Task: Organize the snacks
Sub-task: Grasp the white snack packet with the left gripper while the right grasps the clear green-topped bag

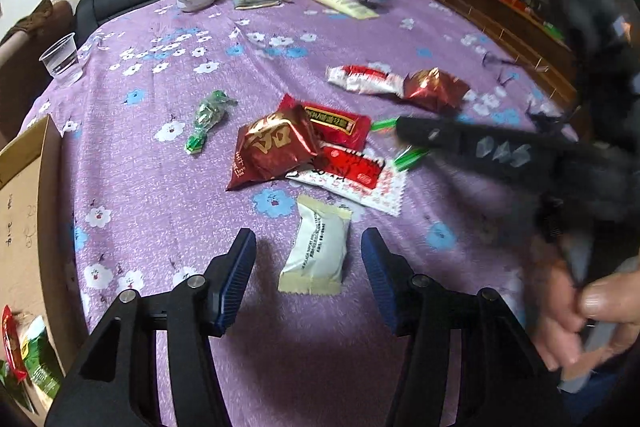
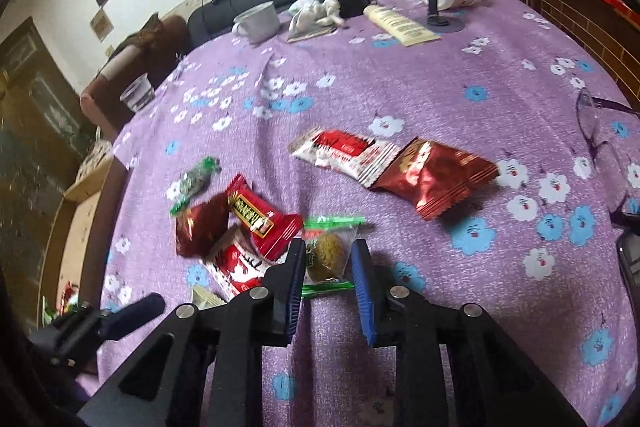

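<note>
A: How far along?
B: A few packets sit in the cardboard box (image 1: 24,187) at the worktop's left edge; most still lie mid-worktop.
A: Grippers?
B: Right gripper (image 2: 326,259) clamps the green-edged snack (image 2: 326,255); left gripper (image 1: 308,259) gapes around the white packet (image 1: 316,247).

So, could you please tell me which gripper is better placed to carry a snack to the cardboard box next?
Right, probably: the right gripper is shut on the clear green-edged packet, while the left gripper only straddles the white packet, open.
</note>
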`<state>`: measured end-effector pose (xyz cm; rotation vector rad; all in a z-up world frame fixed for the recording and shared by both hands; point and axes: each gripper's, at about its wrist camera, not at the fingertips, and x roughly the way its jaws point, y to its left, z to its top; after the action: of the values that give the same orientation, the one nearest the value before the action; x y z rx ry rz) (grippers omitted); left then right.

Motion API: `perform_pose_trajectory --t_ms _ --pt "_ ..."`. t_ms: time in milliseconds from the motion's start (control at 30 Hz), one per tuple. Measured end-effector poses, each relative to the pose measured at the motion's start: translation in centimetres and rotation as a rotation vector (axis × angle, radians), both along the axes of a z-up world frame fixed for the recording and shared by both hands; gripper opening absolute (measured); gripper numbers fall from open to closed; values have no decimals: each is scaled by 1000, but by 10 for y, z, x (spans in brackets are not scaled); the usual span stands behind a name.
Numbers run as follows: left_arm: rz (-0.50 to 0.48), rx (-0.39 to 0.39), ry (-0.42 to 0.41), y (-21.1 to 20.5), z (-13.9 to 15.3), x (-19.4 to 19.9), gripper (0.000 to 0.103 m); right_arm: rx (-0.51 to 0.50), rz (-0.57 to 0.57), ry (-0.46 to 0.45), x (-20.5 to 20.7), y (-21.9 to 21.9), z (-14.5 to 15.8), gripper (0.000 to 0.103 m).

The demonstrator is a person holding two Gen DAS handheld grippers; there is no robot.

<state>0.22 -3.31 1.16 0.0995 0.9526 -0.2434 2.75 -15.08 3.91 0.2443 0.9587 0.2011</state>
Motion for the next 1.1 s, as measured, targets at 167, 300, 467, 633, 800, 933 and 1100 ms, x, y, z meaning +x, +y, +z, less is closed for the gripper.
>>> perform_pose_trajectory --t_ms 167,300,467,633,800,933,1100 --pt "20 19 -49 1 -4 -1 25 53 8 -46 -4 1 11 6" --pt "62 -29 -49 14 -2 3 23 45 21 -69 -7 5 15 1" --pt "92 -87 -37 26 -2 7 23 27 -23 -16 -3 -2 8 8" --pt "94 -89 -49 26 -1 5 23 30 -32 11 -2 -5 5 27" --pt "105 -89 -61 28 1 4 23 -39 2 24 -1 8 -3 38" --pt "108 -85 -65 29 1 3 23 -138 36 29 -2 22 -10 36" --pt "120 -81 -82 31 4 2 23 -180 26 -7 -8 24 -6 28"
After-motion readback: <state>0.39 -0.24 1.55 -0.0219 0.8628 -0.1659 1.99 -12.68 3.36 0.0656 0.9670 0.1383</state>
